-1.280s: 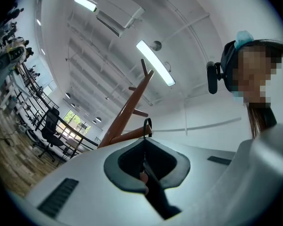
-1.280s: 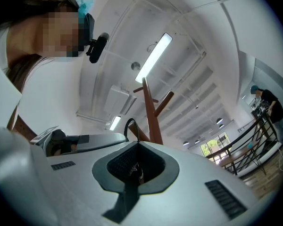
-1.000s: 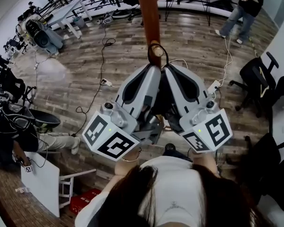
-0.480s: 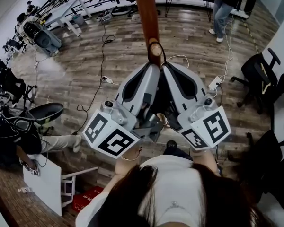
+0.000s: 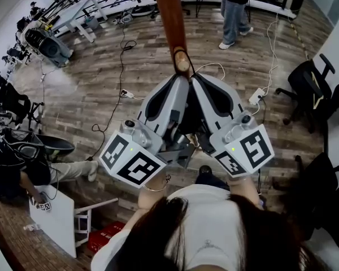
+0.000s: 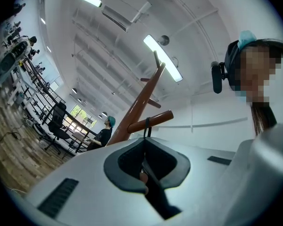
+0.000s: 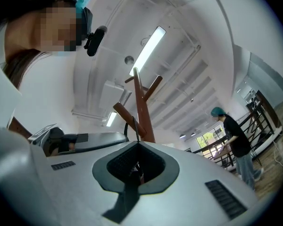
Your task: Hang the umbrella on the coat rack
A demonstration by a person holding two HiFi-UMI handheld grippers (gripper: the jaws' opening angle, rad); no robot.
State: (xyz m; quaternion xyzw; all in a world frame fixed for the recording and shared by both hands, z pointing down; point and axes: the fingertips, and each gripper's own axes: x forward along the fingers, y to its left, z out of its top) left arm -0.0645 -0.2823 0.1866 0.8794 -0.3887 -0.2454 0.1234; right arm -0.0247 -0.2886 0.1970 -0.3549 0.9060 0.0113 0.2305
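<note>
The coat rack's brown pole rises at top centre, with a peg end just above both grippers. A black umbrella strap loop lies around that peg. My left gripper and right gripper point up side by side, tips nearly touching, with the dark umbrella squeezed between them and mostly hidden. In the left gripper view the gripper is shut on the black strap, which runs up over the peg. The right gripper is likewise shut on the strap under the peg.
Wood floor lies far below with cables. A person stands at the back near railings. Black office chairs are at the right, a white table and a seated person at the left.
Both grippers and the strap loop have crept slightly up along the peg. The person at the back has walked leftward.
</note>
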